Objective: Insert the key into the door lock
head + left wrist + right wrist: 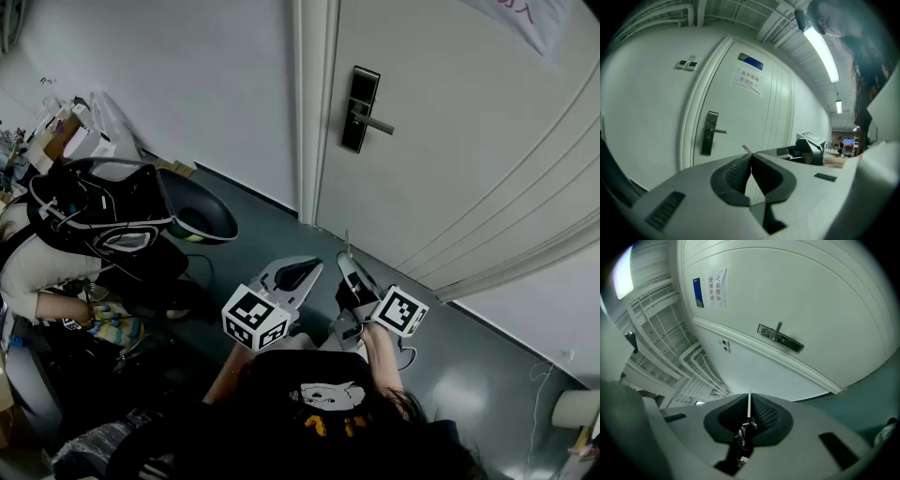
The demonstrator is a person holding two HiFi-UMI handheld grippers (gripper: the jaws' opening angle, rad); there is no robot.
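Person (319, 403) in dark shirt at bottom of head view, grippers ahead. Right gripper (750, 395) clamped on key (749, 406), thin blade poking past the tips, well short of lock (360, 109) on door (469, 141). Left gripper (751, 156) jaws together, nothing between.

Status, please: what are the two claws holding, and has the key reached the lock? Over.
Left gripper shut, empty. Right gripper shut on key, blade sticking forward. Key not yet at door lock. Nothing seen between them.
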